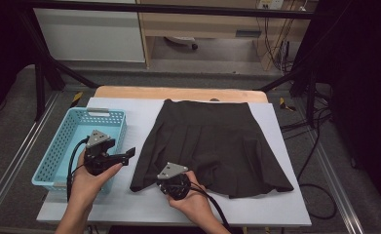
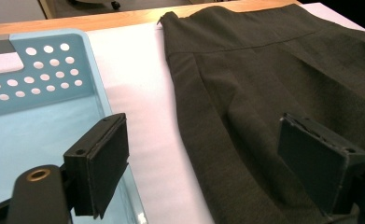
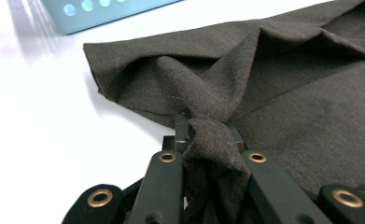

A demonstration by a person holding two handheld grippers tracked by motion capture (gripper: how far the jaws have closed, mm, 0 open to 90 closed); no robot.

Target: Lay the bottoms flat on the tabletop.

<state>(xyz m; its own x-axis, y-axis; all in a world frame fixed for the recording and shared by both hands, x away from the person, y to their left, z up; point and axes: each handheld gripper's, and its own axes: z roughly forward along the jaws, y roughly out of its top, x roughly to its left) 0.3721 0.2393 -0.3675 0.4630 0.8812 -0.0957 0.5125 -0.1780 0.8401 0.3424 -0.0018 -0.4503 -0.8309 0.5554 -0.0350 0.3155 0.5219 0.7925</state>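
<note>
**A:** So where's the skirt sitting, and who's got hold of it?

**B:** Dark grey-brown pleated fabric skirt (image 1: 212, 144), lying flat on the white sheet (image 1: 285, 204) that covers the desk, waistband at the far side, hem toward the person. The right gripper (image 1: 171, 174) is down at the near hem, close to the skirt's left corner. In the right gripper view you can see the hem (image 3: 213, 140) bunched up and pinched tight between the two black jaws, with cloth puckering up into folds just ahead of them. So that one is clamped on the skirt, no gap to speak of.

**A:** And the other one?

**B:** The left gripper (image 1: 122, 157) is held over the right-hand edge of the light blue perforated plastic basket (image 1: 56, 146), pointing across at the skirt. Its jaws stand wide apart with nothing between them. In the left gripper view one pad (image 2: 108, 163) sits over the basket's rim and the other pad (image 2: 311, 158) over the skirt's side. I can't tell if that pad actually touches the cloth.

**A:** How close is the basket to the skirt?

**B:** Just beside it on the left, with a strip of bare white sheet between them. Not touching. The basket looks empty inside from what shows.

**A:** Anything else around?

**B:** A wooden desk edge (image 1: 129, 92) pokes out past the far side of the sheet. Black cables (image 1: 314, 161) trail on the floor off to the right, plus each gripper has its own cable running back along the person's hands.
</note>
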